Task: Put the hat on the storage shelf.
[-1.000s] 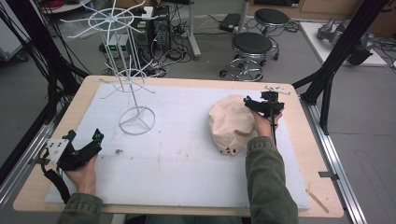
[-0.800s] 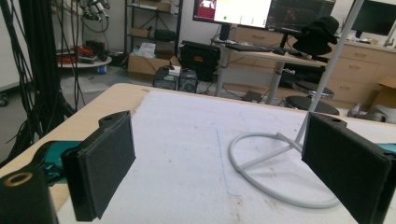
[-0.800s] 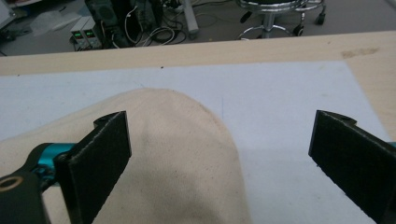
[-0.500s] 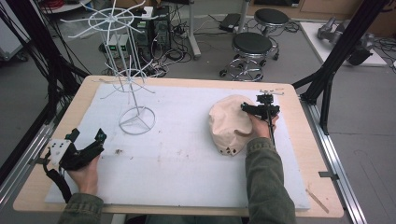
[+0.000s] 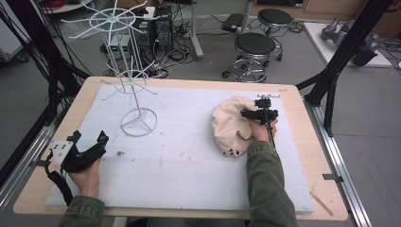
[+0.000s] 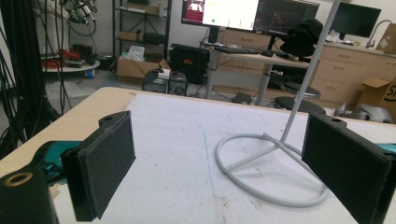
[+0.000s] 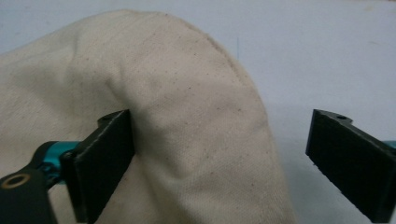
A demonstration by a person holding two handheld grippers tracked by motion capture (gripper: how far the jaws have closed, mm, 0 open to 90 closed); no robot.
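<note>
Both tongs spread wide, cream cloth cap between the right pair.

The right tongs (image 7: 219,163) straddle the cream cloth cap (image 5: 231,125) at the desk's right; the left tongs (image 5: 90,144) gape empty near the white wire rack (image 5: 137,120).

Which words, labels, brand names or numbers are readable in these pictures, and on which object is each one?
No text can be read with certainty.
Cardboard box at the right edge of the left gripper view: dark printed letters, cut off by the frame, unreadable.
Monitor in the left gripper view: bright window with content too small and blurred to read.
Beige hat, white wire stand, both grippers: no markings visible.
</note>
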